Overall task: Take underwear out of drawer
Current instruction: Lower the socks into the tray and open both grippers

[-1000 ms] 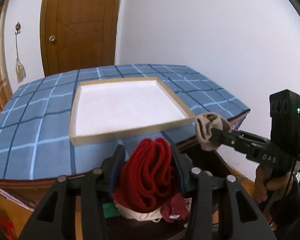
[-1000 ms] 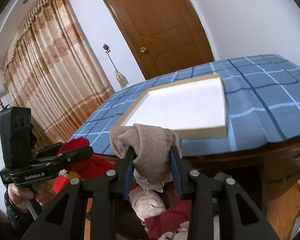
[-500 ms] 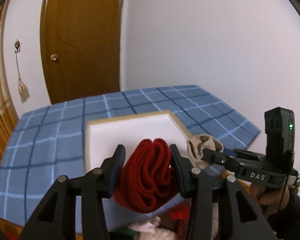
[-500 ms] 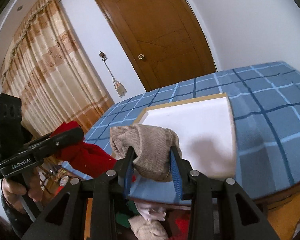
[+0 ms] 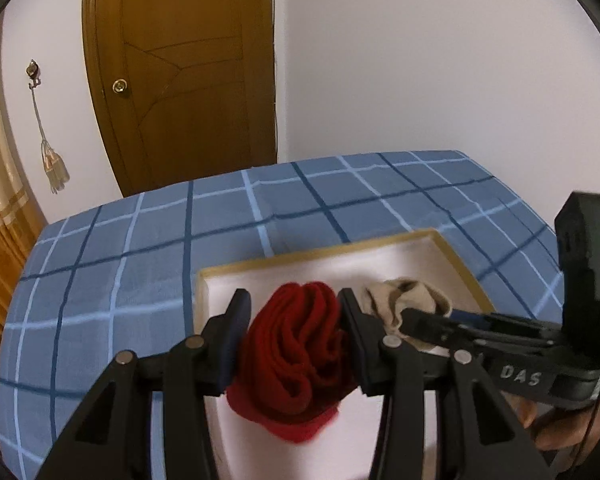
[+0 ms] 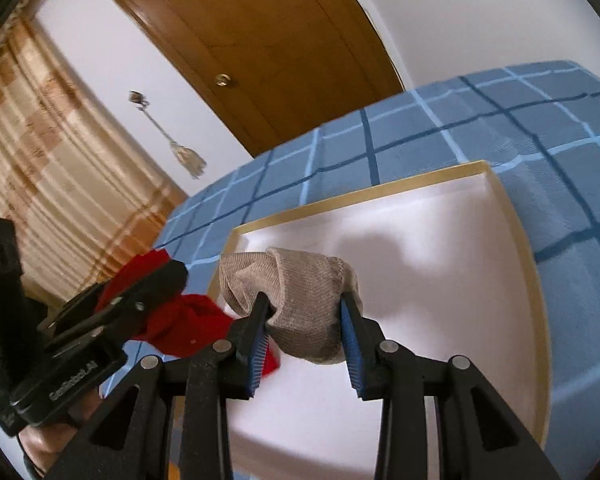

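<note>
Jaws, left: clenched on a bunched red knit garment (image 5: pixel 300 352), its folds squeezed between both fingers of the left gripper (image 5: pixel 296 312).
Jaws, right: grasping a rolled beige knit garment (image 6: pixel 300 300), pressed from both sides by the right gripper (image 6: pixel 304 304).
Count: two grippers, two garments, one to each; one shallow wooden-rimmed tray with a white floor (image 6: pixel 536 280); one bench under a blue checked cloth (image 5: pixel 120 264); one brown wooden door (image 5: pixel 188 80).
Garment place: both hang in the air above the near half of the tray, side by side, the red one to the left of the beige one.
Red garment axis: folds run lengthwise along the fingers, a loose end drooping below them.
Beige garment axis: the roll lies crosswise to the fingers, one end poking out past the left finger.
Hands: a hand (image 5: pixel 568 420) grips the right handle.
</note>
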